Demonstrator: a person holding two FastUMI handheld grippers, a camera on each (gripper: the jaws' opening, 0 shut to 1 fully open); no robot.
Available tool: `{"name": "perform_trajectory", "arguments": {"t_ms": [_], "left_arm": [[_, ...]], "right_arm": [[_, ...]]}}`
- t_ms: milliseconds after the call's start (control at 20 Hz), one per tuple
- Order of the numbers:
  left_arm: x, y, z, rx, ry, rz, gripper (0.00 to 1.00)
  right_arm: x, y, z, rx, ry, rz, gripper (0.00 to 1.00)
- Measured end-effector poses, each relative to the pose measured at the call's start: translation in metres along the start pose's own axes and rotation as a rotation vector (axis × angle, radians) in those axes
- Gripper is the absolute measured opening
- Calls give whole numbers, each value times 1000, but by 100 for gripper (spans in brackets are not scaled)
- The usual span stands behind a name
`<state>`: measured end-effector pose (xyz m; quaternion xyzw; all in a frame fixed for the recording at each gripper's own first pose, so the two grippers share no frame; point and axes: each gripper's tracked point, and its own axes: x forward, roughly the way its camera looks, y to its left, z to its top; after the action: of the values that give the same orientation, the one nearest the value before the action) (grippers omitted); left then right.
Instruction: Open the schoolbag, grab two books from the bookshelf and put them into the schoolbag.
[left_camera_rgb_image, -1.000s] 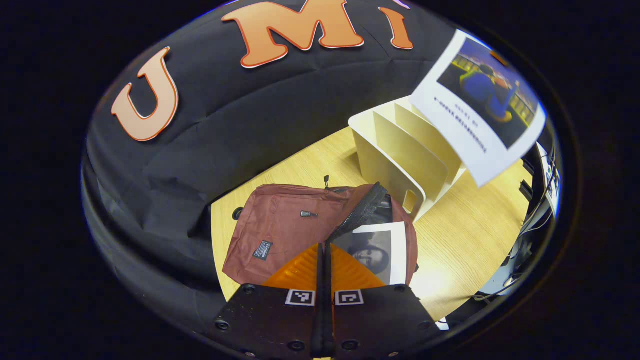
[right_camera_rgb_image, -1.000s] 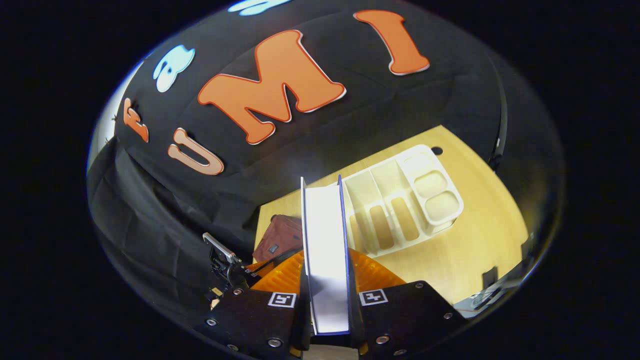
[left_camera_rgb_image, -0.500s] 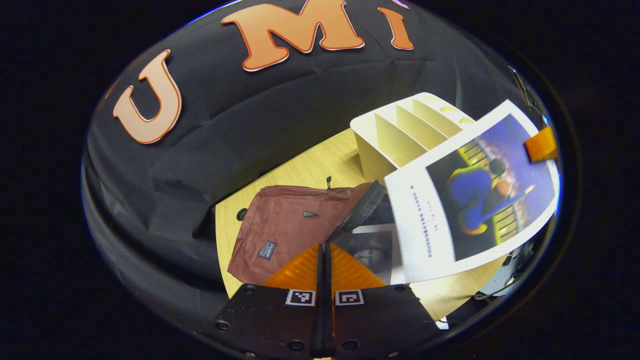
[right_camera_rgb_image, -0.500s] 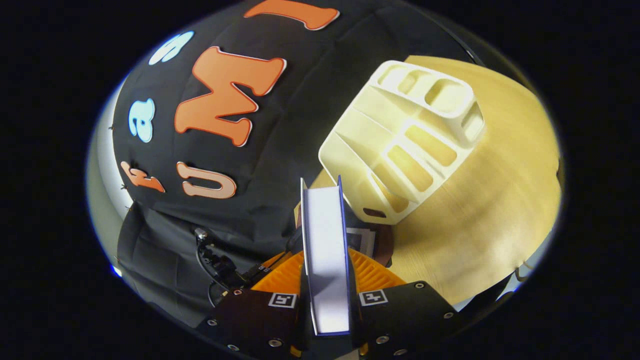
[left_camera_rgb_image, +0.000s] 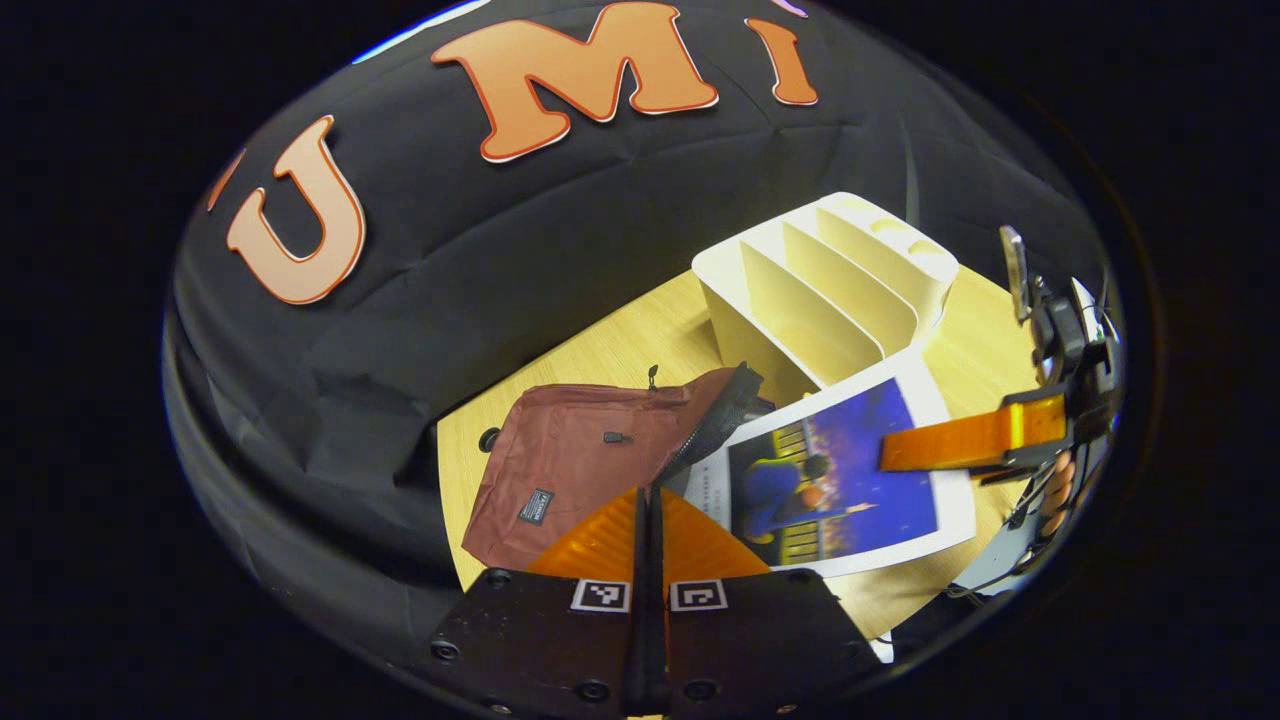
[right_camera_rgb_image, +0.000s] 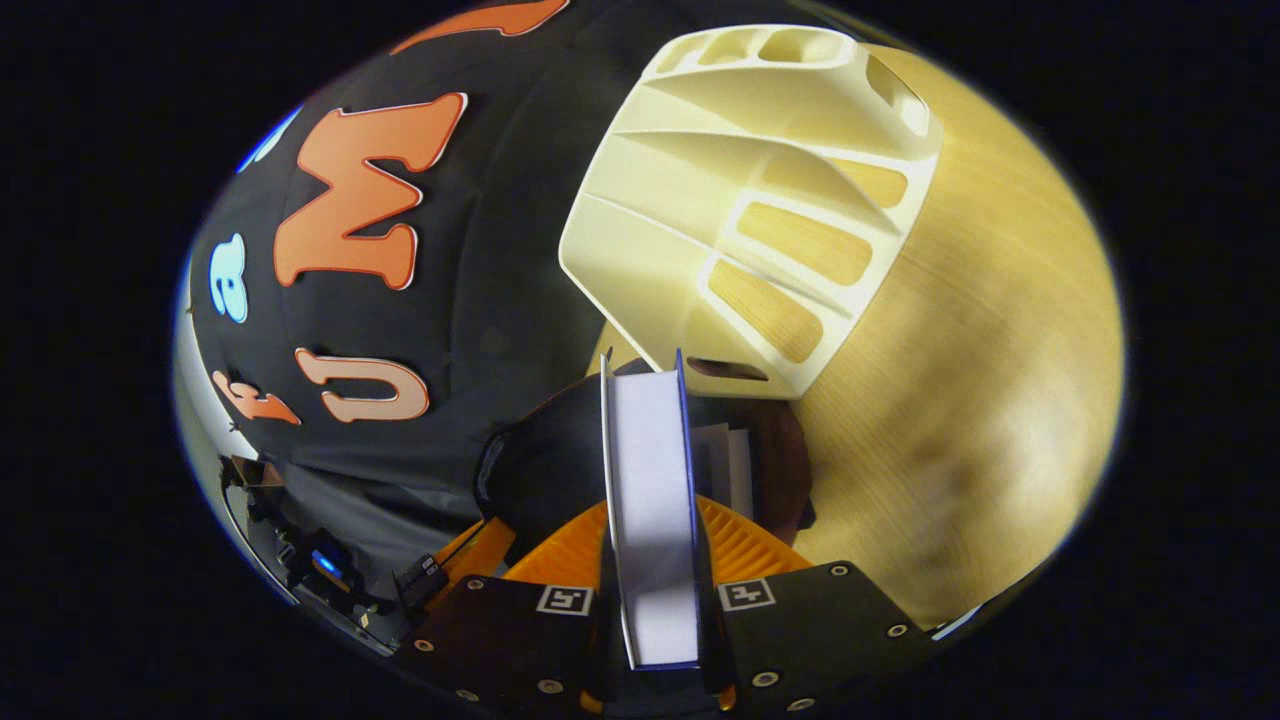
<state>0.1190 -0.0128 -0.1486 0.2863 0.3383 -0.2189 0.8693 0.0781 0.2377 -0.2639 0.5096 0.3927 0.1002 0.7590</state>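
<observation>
Insertion proceeds best if the right gripper (right_camera_rgb_image: 650, 600), clamped on the book (left_camera_rgb_image: 850, 480), slides it flat into the schoolbag (left_camera_rgb_image: 580, 460), left gripper (left_camera_rgb_image: 648, 545) closed empty.

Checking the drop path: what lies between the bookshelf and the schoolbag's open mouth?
In the left gripper view, the book held by the right gripper lies between bookshelf and schoolbag, overlapping the bag's opening.
</observation>
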Motion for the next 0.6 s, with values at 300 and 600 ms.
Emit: {"name": "perform_trajectory", "arguments": {"t_ms": [300,600], "left_arm": [[-14,-5,16,57,-39,6,0],[-16,-2,24,19,-71,1,1]], "right_arm": [[58,20,-15,24,-62,24,31],[94,28,-19,38,-100,15,31]]}}
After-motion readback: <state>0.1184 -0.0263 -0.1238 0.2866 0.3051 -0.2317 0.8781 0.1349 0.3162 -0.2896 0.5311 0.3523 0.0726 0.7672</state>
